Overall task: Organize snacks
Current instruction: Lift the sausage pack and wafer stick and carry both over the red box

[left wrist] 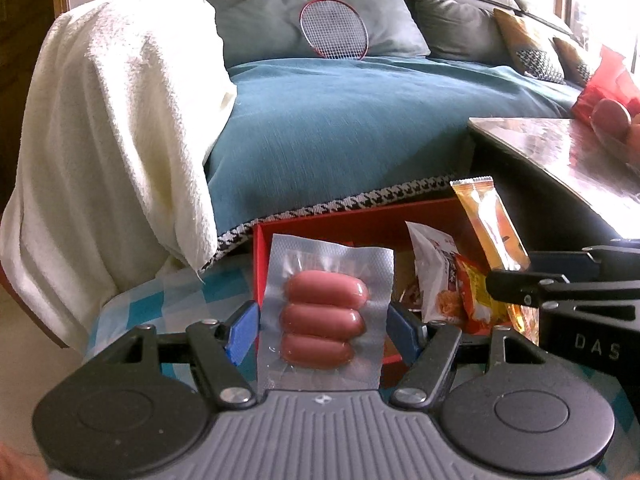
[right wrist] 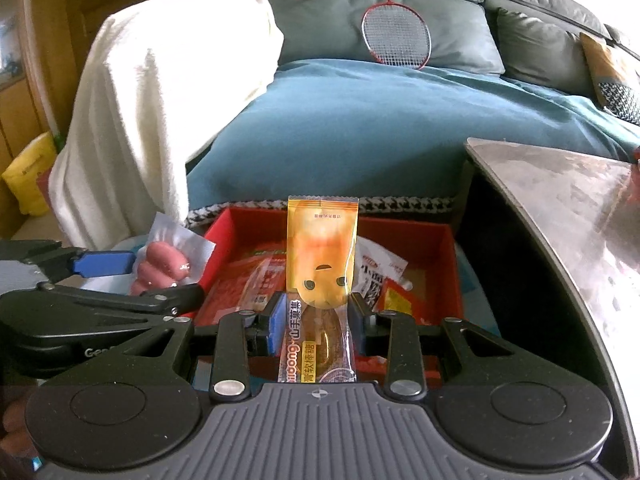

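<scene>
**Both grippers hold snacks over the red box**

Above the red box (left wrist: 360, 220), the left gripper (left wrist: 322, 320) is clamped on a vacuum pack of three sausages (left wrist: 324, 316), its blue pads (left wrist: 242, 330) pressing the clear pack's side edges and holding it upright. Just to its right, the right gripper (right wrist: 316, 320) grasps an orange lollipop wrapper (right wrist: 322, 272) by its lower half, so the sealed top stands upright above the fingers.

Inside the box lie other snack packets: a white packet (left wrist: 434, 276) leaning against the far side, a red-and-yellow packet (left wrist: 476, 294) beside it, and, in the right wrist view, a red wrapped snack (right wrist: 256, 280) on the left of the floor.

Behind the box runs a sofa under a teal cover (left wrist: 360, 120), with a white towel (left wrist: 112, 128) draped at the left and a badminton racket (left wrist: 334, 30) propped on a cushion. A glossy table (left wrist: 580, 156) juts in at right.
</scene>
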Available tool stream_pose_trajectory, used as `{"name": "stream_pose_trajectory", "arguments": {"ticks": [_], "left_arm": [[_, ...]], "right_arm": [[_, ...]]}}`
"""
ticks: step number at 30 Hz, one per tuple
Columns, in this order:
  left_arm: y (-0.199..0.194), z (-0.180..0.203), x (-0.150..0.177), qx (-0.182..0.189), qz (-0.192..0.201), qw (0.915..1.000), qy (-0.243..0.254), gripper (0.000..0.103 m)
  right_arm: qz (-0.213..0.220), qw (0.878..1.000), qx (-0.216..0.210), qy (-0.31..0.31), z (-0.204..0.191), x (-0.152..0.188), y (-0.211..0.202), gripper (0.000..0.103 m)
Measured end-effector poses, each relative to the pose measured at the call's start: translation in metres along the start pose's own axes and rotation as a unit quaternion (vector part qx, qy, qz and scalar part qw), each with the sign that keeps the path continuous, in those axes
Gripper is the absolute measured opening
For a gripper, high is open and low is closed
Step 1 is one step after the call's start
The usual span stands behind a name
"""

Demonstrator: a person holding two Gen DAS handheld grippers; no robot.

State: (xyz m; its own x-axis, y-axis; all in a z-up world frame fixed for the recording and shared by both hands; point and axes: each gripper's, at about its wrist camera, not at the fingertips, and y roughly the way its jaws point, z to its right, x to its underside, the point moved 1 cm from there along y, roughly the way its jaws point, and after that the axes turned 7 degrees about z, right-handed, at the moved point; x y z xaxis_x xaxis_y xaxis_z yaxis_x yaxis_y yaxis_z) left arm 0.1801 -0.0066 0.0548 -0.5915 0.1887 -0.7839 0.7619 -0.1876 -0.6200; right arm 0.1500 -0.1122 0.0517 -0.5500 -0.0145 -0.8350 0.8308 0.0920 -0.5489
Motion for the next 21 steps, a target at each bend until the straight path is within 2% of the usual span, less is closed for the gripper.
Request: {"name": "stream_pose_trajectory", "arguments": {"ticks": [12, 21], "left_arm": [[0.028, 0.002, -0.013, -0.008, -0.003, 1.0, 0.0, 0.063], [0.055, 0.008, -0.013, -0.012, -0.019, 0.9997, 0.008, 0.063]], "right_arm": [[-0.01, 1.0, 0.015, -0.002, 0.016, -0.01, 0.028, 0.042], [-0.036, 0.999, 0.023, 0.003, 0.03, -0.01, 0.064, 0.042]]}}
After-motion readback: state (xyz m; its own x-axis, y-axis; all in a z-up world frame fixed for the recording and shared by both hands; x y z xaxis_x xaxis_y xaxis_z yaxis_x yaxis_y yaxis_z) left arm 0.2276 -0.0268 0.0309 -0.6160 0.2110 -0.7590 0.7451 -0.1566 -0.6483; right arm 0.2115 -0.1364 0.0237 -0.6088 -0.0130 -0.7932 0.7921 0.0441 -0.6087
